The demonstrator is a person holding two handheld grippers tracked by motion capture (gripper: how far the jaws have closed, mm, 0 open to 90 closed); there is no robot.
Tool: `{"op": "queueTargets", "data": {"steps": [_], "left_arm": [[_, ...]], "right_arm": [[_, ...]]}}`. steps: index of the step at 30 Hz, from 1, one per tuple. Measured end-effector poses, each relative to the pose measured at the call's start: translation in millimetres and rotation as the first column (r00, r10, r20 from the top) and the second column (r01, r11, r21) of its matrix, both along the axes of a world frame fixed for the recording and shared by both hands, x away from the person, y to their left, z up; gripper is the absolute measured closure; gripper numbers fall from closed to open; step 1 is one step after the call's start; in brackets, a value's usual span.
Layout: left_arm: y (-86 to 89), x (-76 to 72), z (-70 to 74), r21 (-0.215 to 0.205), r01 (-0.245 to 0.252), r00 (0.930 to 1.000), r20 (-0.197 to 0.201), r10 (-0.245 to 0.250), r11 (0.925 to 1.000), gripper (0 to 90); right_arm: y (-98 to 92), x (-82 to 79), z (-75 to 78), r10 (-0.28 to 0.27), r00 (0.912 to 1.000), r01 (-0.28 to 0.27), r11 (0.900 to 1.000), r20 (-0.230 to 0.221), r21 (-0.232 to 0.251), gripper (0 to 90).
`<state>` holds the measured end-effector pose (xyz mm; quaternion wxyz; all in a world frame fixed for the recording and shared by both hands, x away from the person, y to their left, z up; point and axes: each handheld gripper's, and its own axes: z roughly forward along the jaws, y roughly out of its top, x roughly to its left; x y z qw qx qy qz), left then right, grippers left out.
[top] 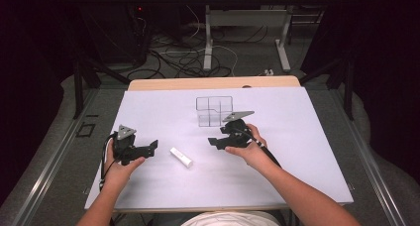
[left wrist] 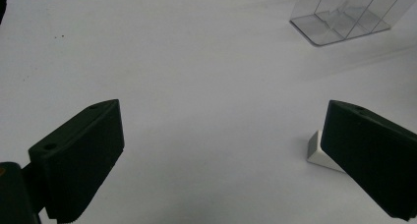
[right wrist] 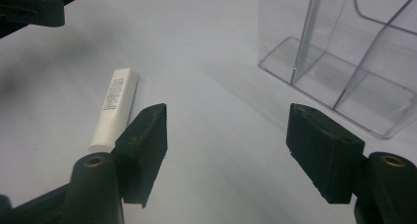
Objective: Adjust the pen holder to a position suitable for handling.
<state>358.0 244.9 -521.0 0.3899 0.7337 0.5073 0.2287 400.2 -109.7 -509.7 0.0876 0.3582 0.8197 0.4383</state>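
A small white tube (top: 181,157) with fine print on its side lies flat on the white table (top: 297,151), between my two claws and touching neither. It sits just ahead and to the left of my right gripper (top: 216,141), whose jaws stand apart with nothing between them; in the right gripper view the tube (right wrist: 113,108) lies beside the left jaw, outside the gap. My left gripper (top: 151,147) also stands wide open and empty, low over the table, and in the left gripper view one end of the tube (left wrist: 317,150) peeks from behind its right-hand jaw. Just beyond my right claw, to its right, stands a clear plastic divided organizer (top: 214,111), upright, its compartments empty as far as I can see. I judge the risk to be this: the tube is off-centre to the right claw, so closing now would miss it or nudge it away, and a round tube may roll. Swinging wide could also knock the light organizer (right wrist: 344,62) over.
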Motion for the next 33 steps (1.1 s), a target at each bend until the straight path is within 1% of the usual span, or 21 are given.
{"op": "queueTargets", "data": {"steps": [3, 6, 7, 8, 10, 12, 14, 17, 18, 20, 22, 23, 24, 25, 26, 27, 28, 29, 30, 31, 33], "left_arm": [[-0.7, -0.3, 0.3, 0.006, 0.006, 1.0, -0.001, -0.006, 1.0, 2.9], [-1.1, 0.0, -0.1, 0.01, 0.009, 1.0, -0.002, -0.009, 0.9999, 2.9], [-1.7, 0.1, -0.7, 0.006, 0.006, 1.0, 0.001, -0.007, 1.0, 2.9], [-1.2, 0.1, -0.4, 0.015, 0.015, 0.9999, -0.004, -0.015, 0.9998, 2.9], [-2.0, 0.0, -0.6, 0.015, 0.013, 0.9999, -0.002, -0.013, 0.9998, 2.9], [-2.2, -0.1, -0.6, 0.014, 0.013, 0.9999, 0.0, -0.013, 0.9998, 2.9], [-2.7, -0.2, -0.7, 0.01, 0.011, 0.9999, 0.002, -0.011, 0.9999, 2.9], [-2.3, -0.3, -0.4, 0.017, 0.016, 0.9999, 0.001, -0.016, 0.9997, 2.9], [-2.3, -0.3, -0.4, 0.017, 0.015, 0.9999, 0.001, -0.015, 0.9997, 2.9], [-2.9, 0.3, 0.6, 0.007, 0.021, 0.9998, 0.001, -0.021, 0.9998, 2.9], [-4.5, 1.2, 2.7, 0.007, 0.032, 0.9995, 0.003, -0.032, 0.9994, 2.9], [-5.7, 1.8, 4.2, 0.012, 0.044, 0.999, 0.005, -0.044, 0.999, 2.9], [-6.1, 2.0, 5.1, 0.022, 0.051, 0.9987, 0.007, -0.051, 0.9985, 2.9], [-7.4, 2.4, 5.7, 0.024, 0.057, 0.9983, 0.011, -0.057, 0.9981, 2.9], [-8.6, 2.7, 5.9, 0.025, 0.06, 0.9981, 0.012, -0.06, 0.9979, 2.8], [-9.9, 3.1, 6.0, 0.022, 0.059, 0.9982, 0.007, -0.059, 0.998, 2.9], [-10.1, 4.0, 6.3, 0.034, 0.064, 0.9979, 0.013, -0.064, 0.9974, 2.9], [-11.0, 4.9, 6.8, 0.037, 0.067, 0.9976, 0.012, -0.068, 0.9971, 2.9], [-11.6, 5.6, 7.2, 0.045, 0.072, 0.9973, 0.012, -0.073, 0.9964, 2.9], [-12.1, 5.6, 7.4, 0.042, 0.074, 0.9972, 0.008, -0.075, 0.9964, 2.8], [-13.5, 5.2, 6.7, 0.036, 0.074, 0.9972, 0.012, -0.074, 0.9966, 2.9]], "right_arm": [[4.4, -1.2, -2.3, 0.012, 0.9999, -0.012, 1.0, 0.0, -0.011, 31.8], [9.7, -3.7, -3.6, 0.016, 0.9996, -0.017, 1.0, -0.022, -0.022, 31.8], [9.7, -3.7, -3.6, 0.016, 0.9996, -0.017, 1.0, -0.022, -0.022, 31.8], [11.5, -3.8, -3.7, 0.033, 0.9993, -0.034, 0.999, -0.018, -0.035, 31.8], [13.2, -4.4, -4.8, 0.028, 0.9995, -0.029, 0.999, -0.013, -0.024, 31.8], [14.7, -4.3, -5.0, 0.041, 0.999, -0.042, 0.998, -0.018, -0.041, 31.8], [18.0, -5.4, -6.7, 0.042, 0.9989, -0.043, 0.998, -0.021, -0.043, 31.8], [20.4, -5.6, -8.7, 0.046, 0.9988, -0.047, 0.998, -0.017, -0.04, 31.8], [20.5, -5.6, -8.4, 0.054, 0.9983, -0.055, 0.997, -0.023, -0.053, 31.8], [22.3, -6.4, -9.0, 0.058, 0.9979, -0.06, 0.996, -0.029, -0.059, 31.8], [24.0, -6.6, -10.4, 0.062, 0.9978, -0.063, 0.996, -0.025, -0.055, 31.8], [24.3, -6.8, -11.0, 0.061, 0.9979, -0.062, 0.996, -0.021, -0.058, 31.8], [23.9, -7.3, -10.7, 0.062, 0.9976, -0.064, 0.995, -0.029, -0.072, 31.8], [24.5, -7.6, -11.4, 0.061, 0.9978, -0.062, 0.996, -0.027, -0.062, 31.8], [23.9, -7.9, -10.8, 0.067, 0.9971, -0.07, 0.995, -0.037, -0.075, 31.8], [23.8, -7.6, -11.2, 0.07, 0.9972, -0.072, 0.995, -0.025, -0.074, 31.8], [24.0, -8.2, -10.9, 0.068, 0.9971, -0.07, 0.995, -0.035, -0.072, 31.8], [24.7, -8.4, -12.1, 0.062, 0.9978, -0.063, 0.996, -0.023, -0.057, 31.8], [24.5, -8.9, -11.6, 0.065, 0.9975, -0.067, 0.996, -0.028, -0.064, 31.8], [24.5, -9.1, -11.2, 0.068, 0.997, -0.071, 0.995, -0.037, -0.076, 31.8], [26.0, -9.6, -12.2, 0.07, 0.9969, -0.072, 0.995, -0.036, -0.07, 31.8]]}}
